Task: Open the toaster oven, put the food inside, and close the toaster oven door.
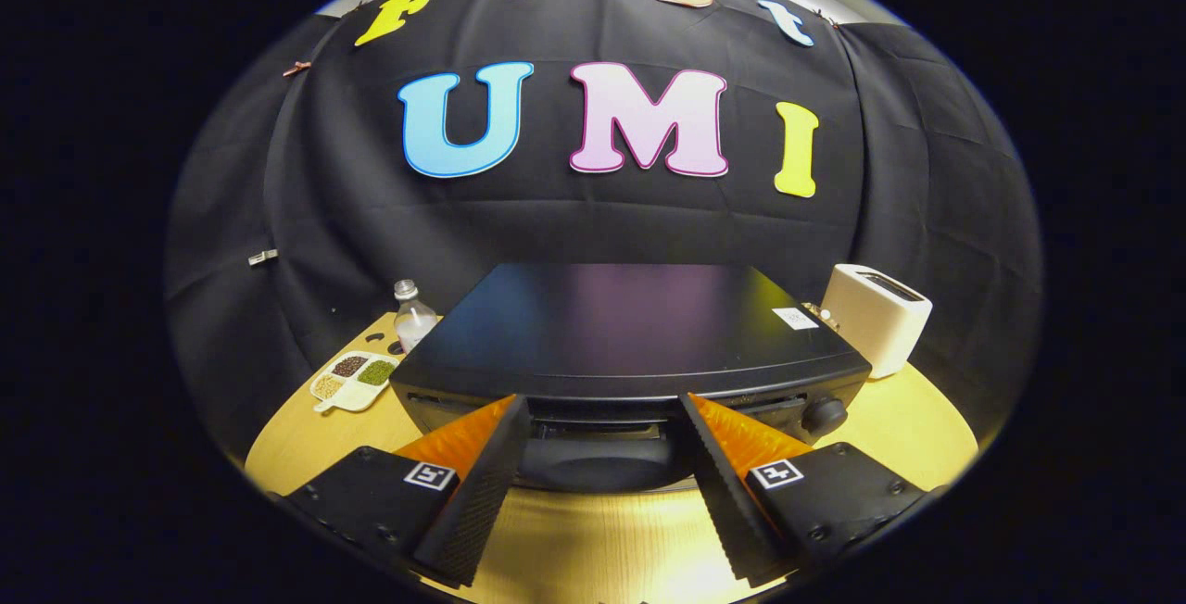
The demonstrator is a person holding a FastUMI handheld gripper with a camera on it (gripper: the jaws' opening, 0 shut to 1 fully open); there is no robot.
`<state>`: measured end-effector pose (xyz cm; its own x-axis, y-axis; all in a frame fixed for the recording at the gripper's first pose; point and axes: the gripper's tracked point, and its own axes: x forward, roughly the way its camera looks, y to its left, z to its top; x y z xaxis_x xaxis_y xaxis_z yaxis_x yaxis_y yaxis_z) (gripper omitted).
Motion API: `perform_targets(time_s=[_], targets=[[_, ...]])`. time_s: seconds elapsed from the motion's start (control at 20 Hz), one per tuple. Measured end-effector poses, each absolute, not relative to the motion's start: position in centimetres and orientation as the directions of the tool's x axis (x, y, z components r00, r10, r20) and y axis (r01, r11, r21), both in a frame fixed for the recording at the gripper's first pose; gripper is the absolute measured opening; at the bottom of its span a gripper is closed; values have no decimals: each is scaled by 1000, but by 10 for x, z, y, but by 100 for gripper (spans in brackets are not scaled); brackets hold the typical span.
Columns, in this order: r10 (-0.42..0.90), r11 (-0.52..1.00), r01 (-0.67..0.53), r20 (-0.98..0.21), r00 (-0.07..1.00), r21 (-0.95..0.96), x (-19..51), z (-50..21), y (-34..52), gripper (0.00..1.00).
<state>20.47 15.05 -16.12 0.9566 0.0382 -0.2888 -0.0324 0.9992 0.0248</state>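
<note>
The black toaster oven (621,326) stands on the wooden table just ahead of me, seen from above and in front. Its front face is steeply foreshortened; the door (602,470) looks shut against it. A handle bar (602,431) runs along the top of the door. My gripper (604,400) is open, with its fingertips to either side of that bar, close to the oven's upper front edge. Nothing is pressed between the fingers. A round knob (823,415) sits at the right end of the front face.
A white pop-up toaster (878,317) stands right of the oven at the back. To the oven's left are a clear plastic bottle (411,317) and a white divided dish (354,380) with seeds. Bare wooden table (593,539) lies below the fingers.
</note>
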Motion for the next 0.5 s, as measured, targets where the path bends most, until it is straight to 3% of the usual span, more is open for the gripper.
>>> perform_targets(time_s=[0.5], targets=[[50, 999, -46, -332, 942, 21, 143, -188, 147, 99]])
